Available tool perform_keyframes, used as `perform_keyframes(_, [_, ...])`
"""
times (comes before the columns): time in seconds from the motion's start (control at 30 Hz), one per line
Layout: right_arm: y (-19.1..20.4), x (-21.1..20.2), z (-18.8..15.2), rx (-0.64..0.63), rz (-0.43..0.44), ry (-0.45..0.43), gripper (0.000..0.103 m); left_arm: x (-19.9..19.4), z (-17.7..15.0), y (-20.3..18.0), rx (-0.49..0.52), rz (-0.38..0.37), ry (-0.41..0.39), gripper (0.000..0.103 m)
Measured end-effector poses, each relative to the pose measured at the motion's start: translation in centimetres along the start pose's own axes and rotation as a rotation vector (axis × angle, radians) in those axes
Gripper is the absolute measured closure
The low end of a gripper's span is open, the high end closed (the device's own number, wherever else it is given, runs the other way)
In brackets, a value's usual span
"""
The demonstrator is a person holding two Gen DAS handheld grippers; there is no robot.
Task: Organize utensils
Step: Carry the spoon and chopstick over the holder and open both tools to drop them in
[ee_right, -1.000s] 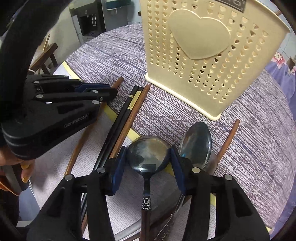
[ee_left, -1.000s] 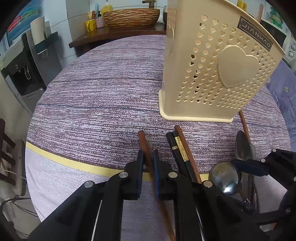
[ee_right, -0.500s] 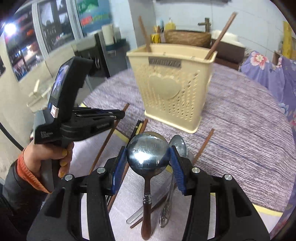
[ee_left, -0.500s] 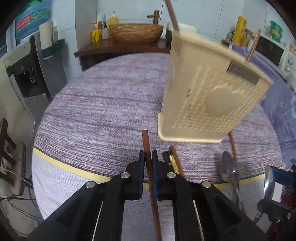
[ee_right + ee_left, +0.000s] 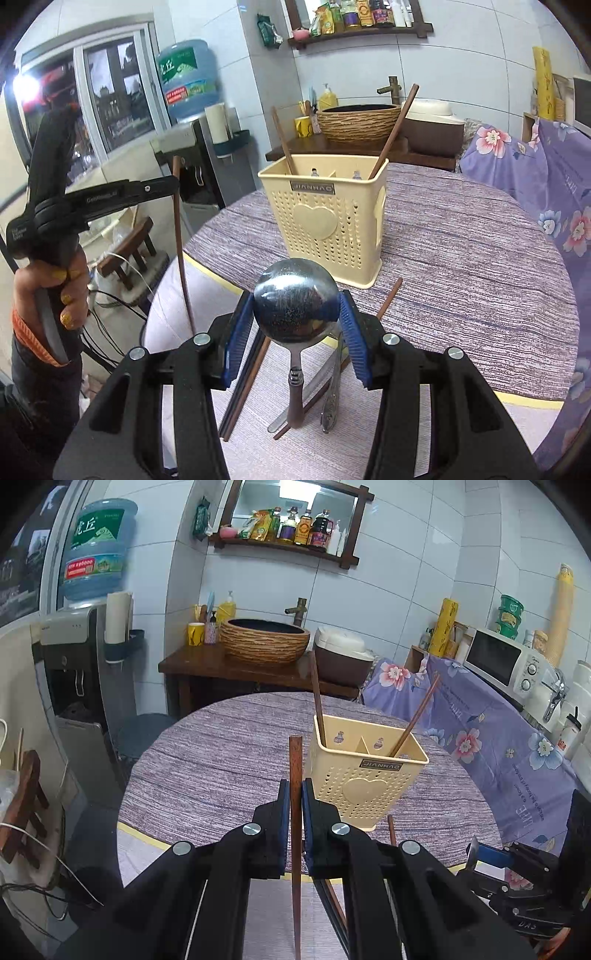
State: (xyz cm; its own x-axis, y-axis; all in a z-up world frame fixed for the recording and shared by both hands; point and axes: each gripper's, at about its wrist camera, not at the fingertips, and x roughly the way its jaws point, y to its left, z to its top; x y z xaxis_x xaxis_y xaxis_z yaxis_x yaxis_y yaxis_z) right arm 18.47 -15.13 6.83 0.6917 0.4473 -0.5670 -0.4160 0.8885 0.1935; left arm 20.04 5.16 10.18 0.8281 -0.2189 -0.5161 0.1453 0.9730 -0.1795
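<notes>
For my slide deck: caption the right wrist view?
Right gripper clamps a spoon before the cream utensil basket; left gripper holds a chopstick.

Left gripper [image 5: 294,805] is clamped tight on a brown chopstick [image 5: 295,834] and raised at nine o'clock of the right gripper [image 5: 297,314], whose blue pads [image 5: 240,343] pinch a spoon [image 5: 295,308] by the bowl, both tilted slightly downward.

A brown wooden chopstick [image 5: 295,775] stands upright, pointing to 12 o'clock. A steel spoon [image 5: 295,304] sits bowl-up. The cream holder [image 5: 328,218] at 12 o'clock contains two chopsticks.
</notes>
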Motion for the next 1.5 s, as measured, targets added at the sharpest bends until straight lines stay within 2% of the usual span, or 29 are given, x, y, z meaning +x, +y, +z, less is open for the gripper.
perform_keyframes(0.4, [0.0,-0.1,0.0,0.003,0.01,-0.002,0.055,-0.9,0.3,0.3,-0.002,-0.011,-0.028,0.095])
perform_keyframes(0.63, [0.0,-0.9,2.2,-0.006,0.022,-0.04,0.055,-2.1,2.8,-0.5,0.035,-0.004,-0.085,0.095])
perform_keyframes(0.7, [0.0,-1.2,3.6,-0.009,0.03,-0.057,0.055,-2.5,4.0,-0.6,0.043,-0.013,-0.099,0.095])
perform_keyframes(0.83, [-0.1,-2.6,8.3,-0.024,0.034,-0.124,0.055,-3.7,7.8,-1.0,0.054,-0.031,-0.141,0.095])
perform_keyframes(1.0, [-0.1,-4.3,15.2,-0.043,-0.029,-0.26,0.055,-5.2,13.8,-1.9,0.025,-0.068,-0.219,0.095])
perform_keyframes(1.1, [-0.5,-3.9,17.8,-0.036,-0.068,-0.312,0.055,-4.6,16.2,-2.8,0.019,-0.058,-0.254,0.095])
perform_keyframes(1.2, [-0.7,-2.6,18.4,-0.036,-0.12,-0.343,0.055,-2.8,16.6,-3.4,0.013,-0.043,-0.263,0.095])
perform_keyframes(1.3, [-0.8,-0.4,17.2,-0.052,-0.166,-0.343,0.055,-0.3,15.4,-3.4,0.0,-0.038,-0.24,0.095])
perform_keyframes(1.5, [-1.8,4.3,13.9,-0.042,-0.202,-0.269,0.055,4.0,11.4,-3.0,-0.019,-0.037,-0.158,0.095])
